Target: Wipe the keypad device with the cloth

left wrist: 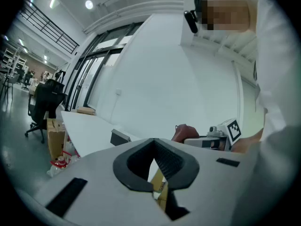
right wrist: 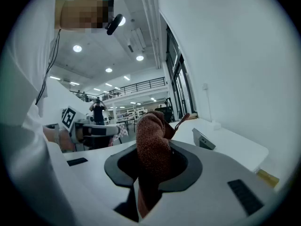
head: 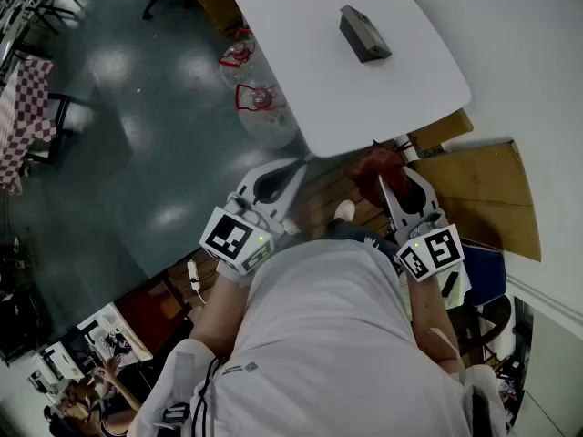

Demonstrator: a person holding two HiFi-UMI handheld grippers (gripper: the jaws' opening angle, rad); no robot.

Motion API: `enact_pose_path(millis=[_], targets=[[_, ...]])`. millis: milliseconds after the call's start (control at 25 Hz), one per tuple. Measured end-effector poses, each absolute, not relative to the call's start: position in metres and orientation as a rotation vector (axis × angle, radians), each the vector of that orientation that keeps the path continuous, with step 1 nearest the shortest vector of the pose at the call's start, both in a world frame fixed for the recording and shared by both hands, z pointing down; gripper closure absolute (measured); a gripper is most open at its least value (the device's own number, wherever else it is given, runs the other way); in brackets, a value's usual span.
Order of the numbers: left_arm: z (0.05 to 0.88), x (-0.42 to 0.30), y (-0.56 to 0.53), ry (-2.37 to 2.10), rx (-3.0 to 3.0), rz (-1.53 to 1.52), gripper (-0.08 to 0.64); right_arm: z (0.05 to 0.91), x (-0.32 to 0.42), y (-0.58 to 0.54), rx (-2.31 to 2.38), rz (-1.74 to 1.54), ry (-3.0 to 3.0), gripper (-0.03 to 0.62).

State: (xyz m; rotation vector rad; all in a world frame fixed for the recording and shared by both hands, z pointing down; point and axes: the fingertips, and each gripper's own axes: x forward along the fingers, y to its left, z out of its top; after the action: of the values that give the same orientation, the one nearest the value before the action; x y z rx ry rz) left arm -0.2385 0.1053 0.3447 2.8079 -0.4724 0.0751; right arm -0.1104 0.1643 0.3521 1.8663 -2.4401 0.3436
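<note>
The person is standing a little back from the white bench (head: 383, 89), holding both grippers low in front of the body.

The left gripper (head: 287, 176) is gripping nothing: in the left gripper view its fingers (left wrist: 181, 166) are pressing fully together, with no object between them. The right gripper (head: 390, 182) is clamping the cloth (head: 375, 164), a reddish-brown knitted piece. In the right gripper view the cloth (right wrist: 151, 126) is sitting bunched between the closed fingers (right wrist: 197, 166) and is sticking up past their tips, with a loose corner flopping toward the bench (right wrist: 235, 147).

The keypad device (head: 364, 33) is lying on the bench well apart from both grippers (a dark grey wedge-shaped box, its keys too small to make out). Nothing is touching it. The left gripper view is showing the keypad device (left wrist: 120, 137) far ahead on the bench (left wrist: 89, 131), and the right gripper (left wrist: 214, 140) off to the side with the cloth (left wrist: 183, 132) at its tip. The right gripper view is catching the keypad device (right wrist: 203, 139) beyond the cloth, and the left gripper (right wrist: 96, 131) to its left.

A flat sheet of cardboard (head: 487, 194) is leaning beside the bench's near corner, and a clear bag of bottles (head: 260, 98) is lying on the floor (head: 118, 135).
</note>
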Motion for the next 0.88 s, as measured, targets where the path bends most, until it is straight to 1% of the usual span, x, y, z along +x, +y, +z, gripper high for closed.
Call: enact_pose_path(millis=[600,880], targets=[[0.347,-0.145,0.122,-0.567,2.821,0.153,0.548,0.350,-0.023,0.178,1.787,0.343,-2.551,0.512],[0.355,-0.104,0.130,-0.612,2.810,0.223,0.548,0.350,0.014,0.188,1.803,0.404,-2.623,0.512]])
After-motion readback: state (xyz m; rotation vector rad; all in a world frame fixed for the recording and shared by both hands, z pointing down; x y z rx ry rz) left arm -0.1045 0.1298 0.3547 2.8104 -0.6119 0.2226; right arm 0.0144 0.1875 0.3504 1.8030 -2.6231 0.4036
